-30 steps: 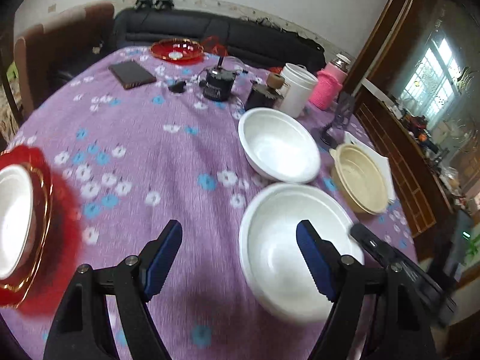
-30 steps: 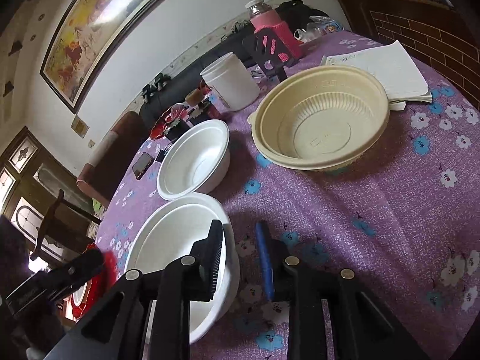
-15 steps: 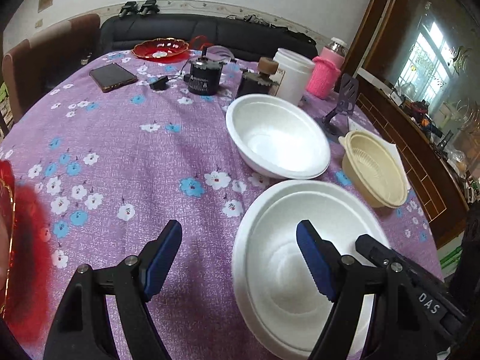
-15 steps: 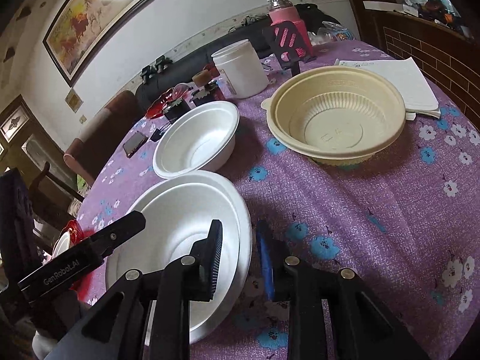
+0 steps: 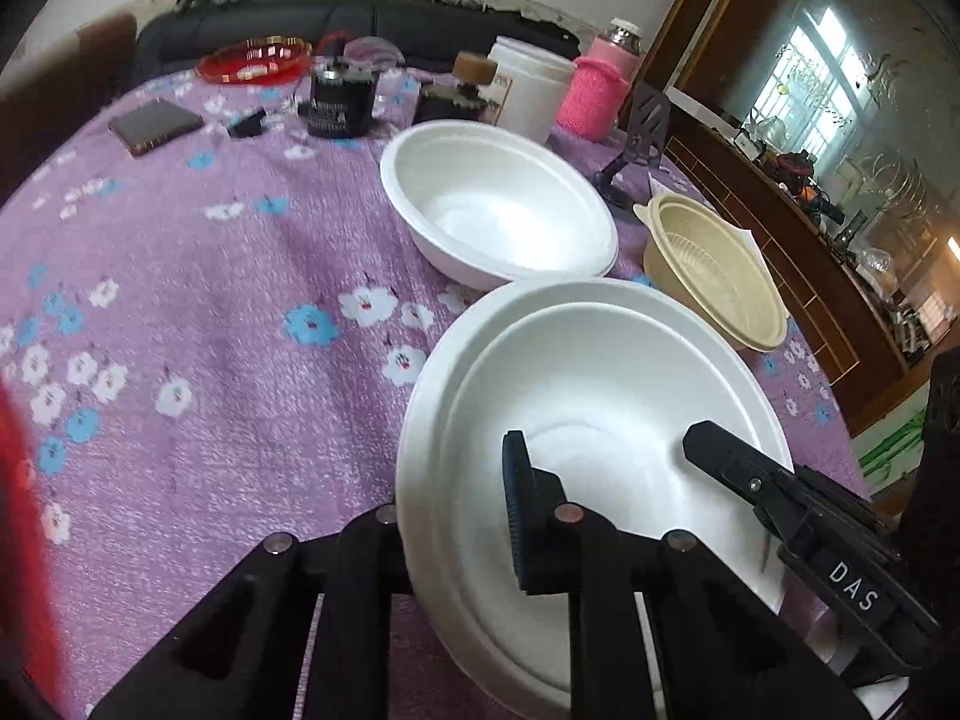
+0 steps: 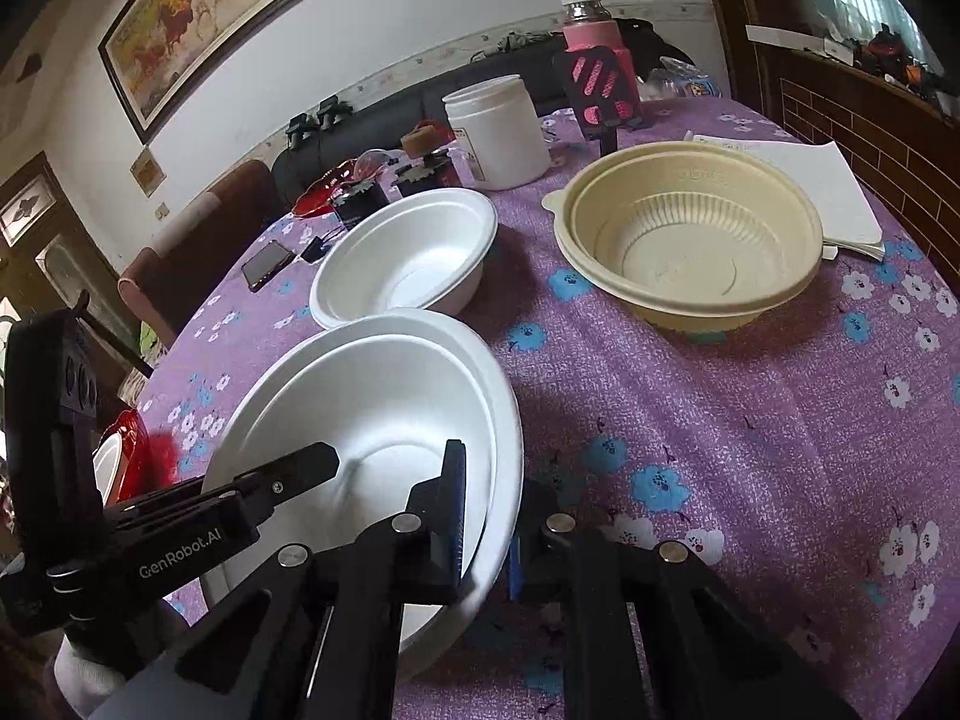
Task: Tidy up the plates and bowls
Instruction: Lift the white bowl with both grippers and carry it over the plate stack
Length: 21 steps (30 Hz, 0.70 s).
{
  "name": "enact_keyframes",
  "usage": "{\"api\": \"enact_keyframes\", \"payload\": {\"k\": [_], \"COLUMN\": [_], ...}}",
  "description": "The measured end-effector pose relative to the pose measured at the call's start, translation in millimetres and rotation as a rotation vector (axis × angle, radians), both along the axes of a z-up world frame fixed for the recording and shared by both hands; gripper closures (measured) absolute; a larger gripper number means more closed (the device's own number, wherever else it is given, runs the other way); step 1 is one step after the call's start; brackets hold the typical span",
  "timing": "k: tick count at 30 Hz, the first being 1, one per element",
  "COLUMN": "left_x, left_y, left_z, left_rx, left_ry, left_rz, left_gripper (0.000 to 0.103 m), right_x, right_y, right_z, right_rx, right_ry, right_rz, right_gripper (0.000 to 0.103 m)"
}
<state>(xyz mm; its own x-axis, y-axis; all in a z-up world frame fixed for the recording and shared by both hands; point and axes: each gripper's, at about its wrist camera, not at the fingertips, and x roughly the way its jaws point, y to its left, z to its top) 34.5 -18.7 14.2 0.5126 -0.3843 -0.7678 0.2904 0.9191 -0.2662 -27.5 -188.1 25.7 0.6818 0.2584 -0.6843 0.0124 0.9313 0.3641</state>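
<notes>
A large white foam bowl (image 5: 600, 396) (image 6: 372, 396) with a stepped rim sits on the purple flowered tablecloth (image 5: 210, 300), close to both cameras. My left gripper (image 5: 456, 492) is shut on its near rim, one finger inside and the other outside and partly hidden. My right gripper (image 6: 489, 504) is shut on the opposite rim, again with one finger inside and one outside. Each gripper's inner finger shows in the other's view. Behind it stand a smaller white bowl (image 5: 498, 210) (image 6: 414, 252) and a beige ribbed bowl (image 5: 714, 276) (image 6: 690, 240).
A red plate (image 6: 129, 450) holding a white dish lies at the table's left edge. At the back are a white jar (image 6: 501, 132), a pink bottle (image 5: 594, 96), a black phone stand (image 5: 645, 126), a phone (image 5: 156, 126), a dark tin and a red dish (image 5: 255, 57). Papers (image 6: 840, 192) lie beside the beige bowl.
My left gripper dropped and slid right over the large bowl's rim, and its wide jaws closed on it. My right gripper's narrow gap also closed on the rim.
</notes>
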Motion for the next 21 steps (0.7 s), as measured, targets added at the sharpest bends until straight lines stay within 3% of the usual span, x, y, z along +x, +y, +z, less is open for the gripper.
{"api": "enact_keyframes", "payload": {"k": [12,15,21], "left_x": [-14.6,-26.6,-71.9], "left_y": [-2.3,8.2,51.6], "left_z": [4.0,17.8,64.7], "left_rx": [0.07,0.046,0.112], "left_ry": [-0.064,-0.064,-0.182], "left_rz": [0.035,0.074,0.15], "left_gripper": [0.088,0.088,0.088], "right_x": [-4.0,-10.0,-21.4], "right_y": [4.0,7.9,50.5], "right_z": [3.8,12.1,46.7], "right_rx": [-0.017,0.002,0.049], "right_ry": [-0.046,-0.082,-0.119], "right_rz": [0.0,0.012,0.105], "right_gripper": [0.092,0.092,0.093]}}
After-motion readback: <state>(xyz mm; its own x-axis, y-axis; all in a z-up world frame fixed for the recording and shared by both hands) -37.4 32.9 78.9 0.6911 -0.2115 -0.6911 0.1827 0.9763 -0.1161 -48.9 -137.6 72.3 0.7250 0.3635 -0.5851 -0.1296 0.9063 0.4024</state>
